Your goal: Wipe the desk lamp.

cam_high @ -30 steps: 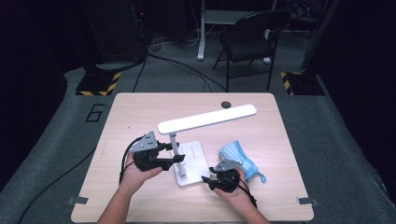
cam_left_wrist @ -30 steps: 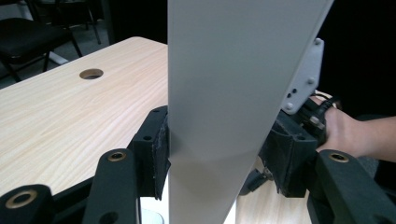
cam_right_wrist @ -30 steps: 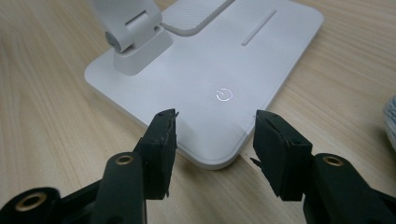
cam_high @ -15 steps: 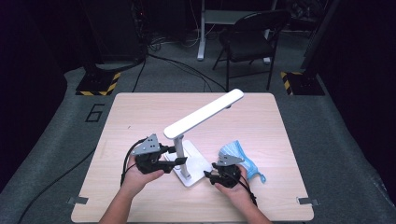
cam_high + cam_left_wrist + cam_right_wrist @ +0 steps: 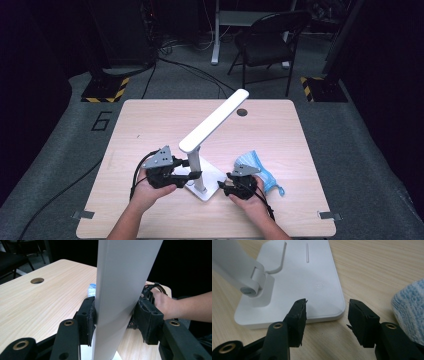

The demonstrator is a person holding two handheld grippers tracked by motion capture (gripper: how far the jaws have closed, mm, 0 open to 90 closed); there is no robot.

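Observation:
A white desk lamp stands near the table's front, with a flat base (image 5: 212, 176), an upright post (image 5: 199, 167) and a long head (image 5: 215, 120) slanting up toward the far edge. My left gripper (image 5: 192, 169) comes in from the left, and its jaws have just been closing. In the left gripper view both pads press on the post (image 5: 122, 277), one on each side of my left gripper (image 5: 116, 320). My right gripper (image 5: 223, 186) stands open at the base's right front corner. In the right gripper view the base (image 5: 307, 277) lies just beyond my right gripper (image 5: 327, 312), with nothing between the pads.
A crumpled blue cloth (image 5: 260, 172) lies right of the lamp, close behind the right hand; it also sits at the right edge as the blue cloth (image 5: 409, 310). A round cable hole (image 5: 242, 112) is near the table's far edge. A chair (image 5: 270, 40) stands beyond the table.
The lamp head has swung from lying crosswise over the table to pointing away and up toward the far edge. The left jaws have closed onto the post. Both hands stayed in place.

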